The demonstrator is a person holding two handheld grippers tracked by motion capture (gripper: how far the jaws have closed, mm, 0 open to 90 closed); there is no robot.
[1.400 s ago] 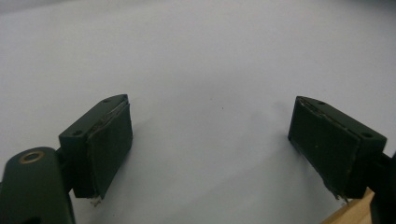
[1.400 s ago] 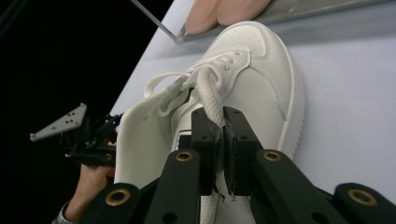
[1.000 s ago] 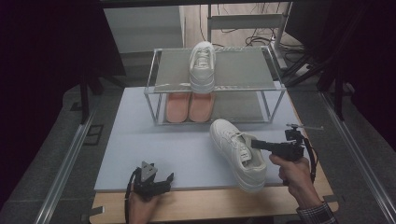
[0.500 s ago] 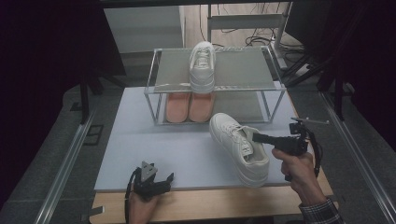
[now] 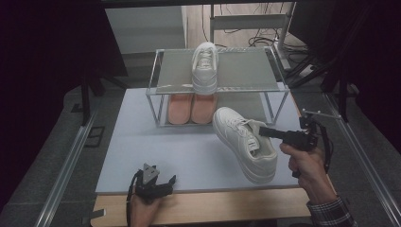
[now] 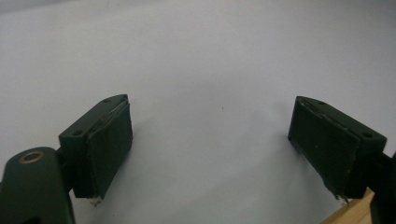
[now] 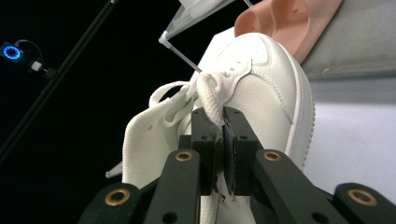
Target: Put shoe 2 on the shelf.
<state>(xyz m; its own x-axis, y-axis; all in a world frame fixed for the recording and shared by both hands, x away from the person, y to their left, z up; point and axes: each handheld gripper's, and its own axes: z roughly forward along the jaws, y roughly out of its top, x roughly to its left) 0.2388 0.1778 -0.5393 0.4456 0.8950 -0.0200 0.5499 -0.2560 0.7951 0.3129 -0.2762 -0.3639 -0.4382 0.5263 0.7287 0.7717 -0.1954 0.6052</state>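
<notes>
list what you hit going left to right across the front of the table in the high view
left gripper → white sneaker held by its laces → right gripper's black body in the person's right hand

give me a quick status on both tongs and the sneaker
Right tongs shut on sneaker lace, shoe tilted. Left tongs open, resting on table. Rack just behind sneaker.
</notes>
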